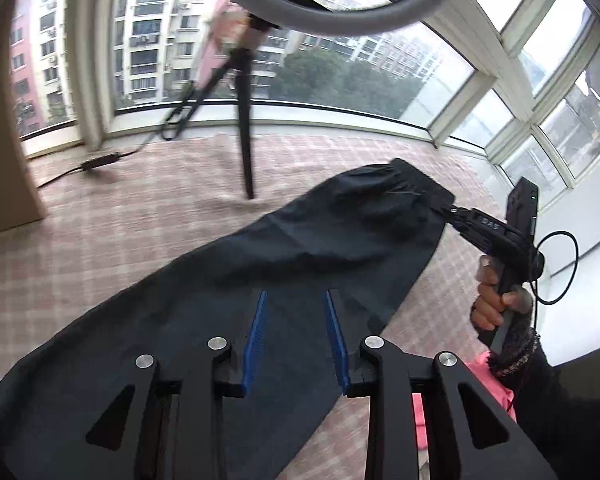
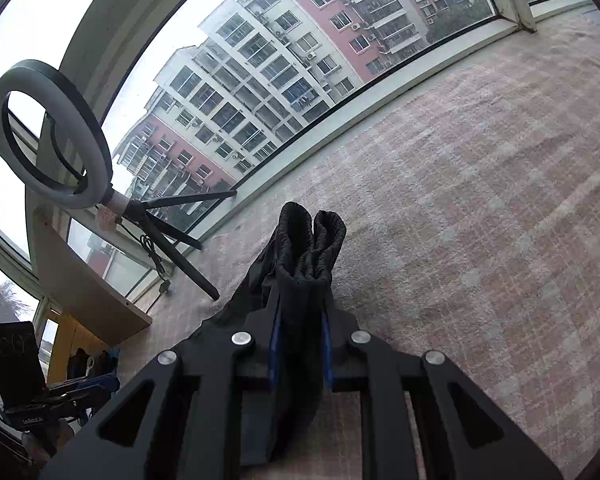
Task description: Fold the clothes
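Dark trousers (image 1: 260,264) stretched across the checked pink blanket (image 1: 140,216), elastic waistband (image 2: 312,240) bunched and pinched between the nearly closed pads of the right gripper (image 2: 300,344). Left gripper (image 1: 296,340) above the leg cloth, jaws partly apart, nothing between the blue pads (image 1: 256,336). Best to keep the waistband pinched firmly, take the leg edge with the left, then pull both ends taut before laying over.

Tripod legs (image 1: 246,152) and ring light (image 1: 332,12) block far side; checked cloth (image 2: 480,200) right lies open.
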{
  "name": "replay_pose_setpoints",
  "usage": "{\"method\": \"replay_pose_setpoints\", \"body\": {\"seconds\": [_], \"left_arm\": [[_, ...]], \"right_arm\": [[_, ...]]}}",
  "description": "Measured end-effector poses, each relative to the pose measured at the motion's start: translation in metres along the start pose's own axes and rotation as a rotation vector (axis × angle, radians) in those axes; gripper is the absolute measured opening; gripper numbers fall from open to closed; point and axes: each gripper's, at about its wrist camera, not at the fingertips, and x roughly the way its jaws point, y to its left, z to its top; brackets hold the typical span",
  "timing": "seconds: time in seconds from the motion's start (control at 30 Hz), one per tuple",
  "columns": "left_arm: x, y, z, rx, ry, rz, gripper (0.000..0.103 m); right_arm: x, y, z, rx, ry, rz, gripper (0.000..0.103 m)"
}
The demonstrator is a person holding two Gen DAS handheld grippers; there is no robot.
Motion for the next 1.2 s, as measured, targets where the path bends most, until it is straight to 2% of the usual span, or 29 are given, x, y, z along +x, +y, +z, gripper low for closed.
{"method": "replay_pose_setpoints", "body": {"seconds": [0.13, 0.2, 0.27, 0.4, 0.6, 0.8, 0.97, 1.1, 1.2], "left_arm": [[-0.116, 0.115, -0.063, -0.211, -0.098, 0.286, 0.028], [-0.168, 0.160, -0.103, -0.302, -0.146, 0.394, 0.028], [-0.215, 0.197, -0.144, -0.385, -0.194, 0.440, 0.028], [-0.268, 0.241, -0.216, -0.488, -0.239, 0.514, 0.028], [-0.303, 0.288, -0.287, -0.556, -0.268, 0.502, 0.029], [-0.342, 0.330, -0.345, -0.564, -0.243, 0.479, 0.030], [-0.359, 0.369, -0.381, -0.564, -0.206, 0.459, 0.030], [-0.364, 0.394, -0.398, -0.565, -0.180, 0.416, 0.030], [-0.367, 0.407, -0.408, -0.578, -0.165, 0.365, 0.030]], "right_arm": [[-0.021, 0.058, 0.005, -0.099, -0.042, -0.006, 0.016], [-0.028, 0.092, 0.003, -0.160, -0.061, -0.015, 0.016], [-0.035, 0.129, -0.004, -0.214, -0.069, -0.005, 0.016], [-0.048, 0.211, -0.034, -0.322, -0.087, 0.035, 0.016], [-0.061, 0.345, -0.109, -0.520, -0.103, 0.115, 0.016], [-0.008, 0.450, -0.216, -0.602, 0.015, 0.181, 0.016], [0.037, 0.520, -0.321, -0.667, 0.099, 0.214, 0.016], [0.058, 0.566, -0.406, -0.778, 0.108, 0.187, 0.016], [0.075, 0.591, -0.454, -0.861, 0.126, 0.157, 0.016]]}}
